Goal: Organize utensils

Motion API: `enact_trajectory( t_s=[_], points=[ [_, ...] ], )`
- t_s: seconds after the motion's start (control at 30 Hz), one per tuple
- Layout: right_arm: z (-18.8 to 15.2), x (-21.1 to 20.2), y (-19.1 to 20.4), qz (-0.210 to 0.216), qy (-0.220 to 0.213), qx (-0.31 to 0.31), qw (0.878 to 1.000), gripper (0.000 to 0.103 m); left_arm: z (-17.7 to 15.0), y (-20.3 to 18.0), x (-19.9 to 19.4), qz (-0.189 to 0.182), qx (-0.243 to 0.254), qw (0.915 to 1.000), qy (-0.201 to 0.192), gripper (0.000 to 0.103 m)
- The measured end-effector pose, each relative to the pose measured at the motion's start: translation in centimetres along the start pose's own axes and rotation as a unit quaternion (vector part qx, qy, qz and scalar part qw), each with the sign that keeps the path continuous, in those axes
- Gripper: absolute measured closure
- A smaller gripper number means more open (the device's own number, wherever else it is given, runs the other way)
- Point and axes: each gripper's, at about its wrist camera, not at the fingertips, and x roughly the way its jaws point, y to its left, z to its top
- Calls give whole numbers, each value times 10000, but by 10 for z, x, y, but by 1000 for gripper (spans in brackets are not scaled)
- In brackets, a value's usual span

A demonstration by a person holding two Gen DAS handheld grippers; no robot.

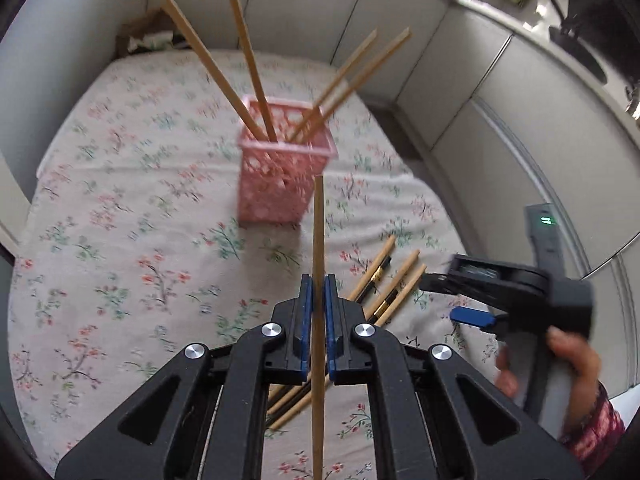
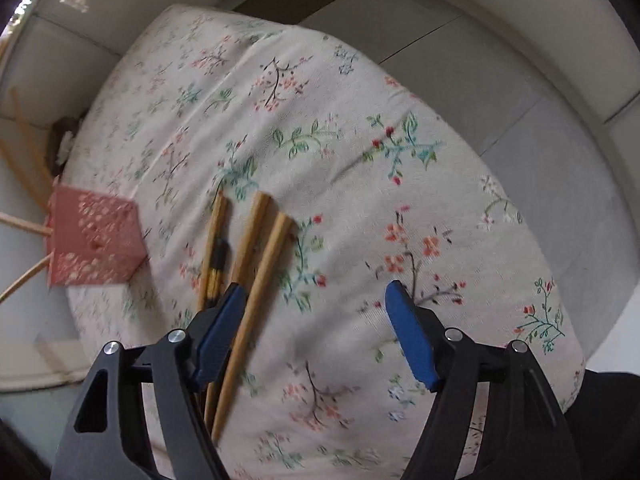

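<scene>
Your two views are evenly lit by soft, diffuse daylight, with only faint shadows beneath the pink basket (image 1: 280, 172). You will see glare on the glossy counter (image 1: 532, 20) at upper right in the left view. Motion blur smears the floral cloth (image 2: 320, 128), the basket and the right gripper (image 1: 472, 316). Fisheye distortion bends the edges, and the corners vignette to black.

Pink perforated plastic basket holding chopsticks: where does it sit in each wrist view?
Left wrist view: the pink perforated plastic basket stands upper centre on the floral tablecloth, beyond the left gripper.
Right wrist view: the basket is at the left edge, looking tipped sideways.
Shared landmark: the loose wooden chopsticks lying on the cloth.
</scene>
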Motion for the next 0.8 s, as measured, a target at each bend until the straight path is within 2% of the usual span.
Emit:
enact_trajectory(
  t_s=[0.23,0.3,0.43,0.47,0.53,0.6,0.7,0.8],
  points=[
    [2,5,17,-582,-179,16,9981,38,5,9,-20,-135,-33,9996,-245,98],
    [2,7,25,-849,-254,-83,9960,42,4,9,-22,-117,-21,9996,-261,98],
    [-7,15,42,-1471,-488,-371,9872,42,4,5,-27,-66,60,9993,-351,98],
    [-12,14,46,-1465,-618,-511,9860,48,3,4,-28,-36,75,9993,-367,98],
    [-20,11,51,-1328,-783,-847,9844,81,2,4,-31,24,89,9992,-400,97],
    [-25,8,44,-831,-804,-879,9894,95,1,5,-32,16,58,9991,-408,97],
    [-38,-7,23,140,-1194,-851,9891,95,-1,3,-35,-11,68,9987,-504,97],
    [-68,-43,13,663,-2083,-1482,9645,95,-5,-5,-43,-6,148,9970,-761,97]
  ],
)
